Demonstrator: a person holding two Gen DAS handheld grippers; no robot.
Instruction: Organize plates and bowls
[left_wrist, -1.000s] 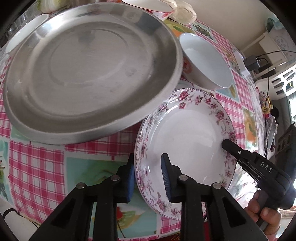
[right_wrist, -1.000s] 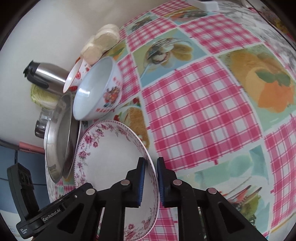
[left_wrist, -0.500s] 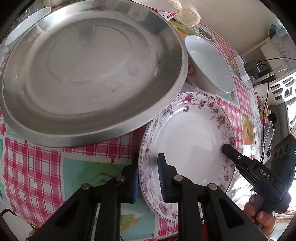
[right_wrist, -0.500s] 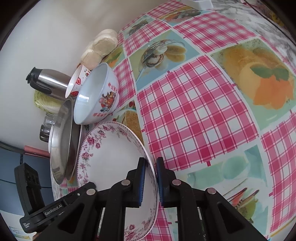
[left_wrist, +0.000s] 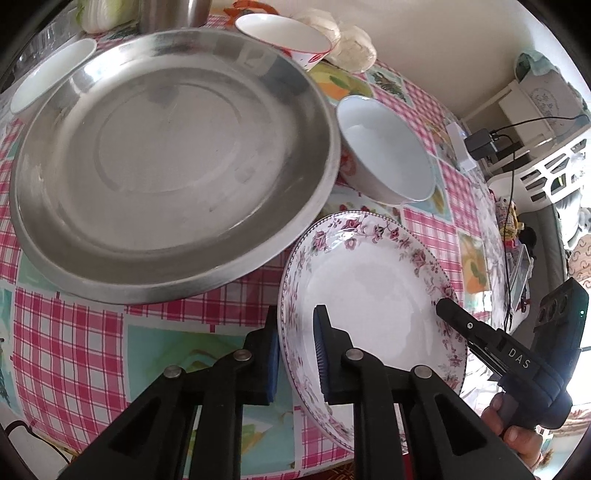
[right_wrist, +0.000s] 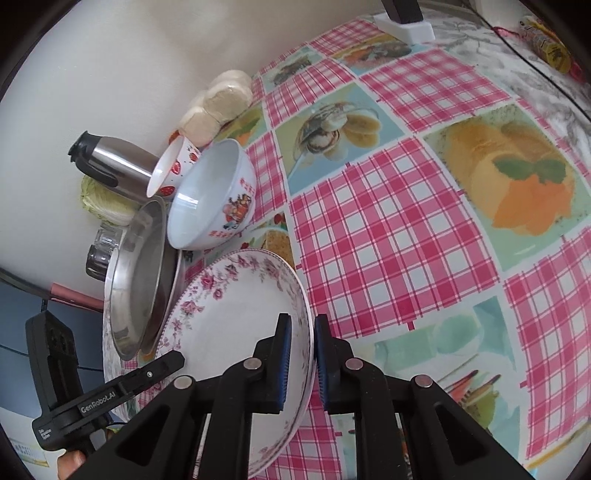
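Gripping a floral plate from opposite rims, both grippers have it tilted up off the tablecloth: the left gripper is clamped on the near-left rim, the right gripper clenched on the far-right rim. The plate sits just beside a steel tray, its edge close to or under the tray's lip, with a white bowl near behind and a second bowl further back. The step in hand appears to be lifting the plate clear for stacking; the next move likely calls for raising both rims evenly, keeping the plate off the tray's edge, then carrying it to its place. Compared with a second ago, the left jaws, then gaping around the rim, have closed onto it, and the plate now stands higher and clearer of the tray.
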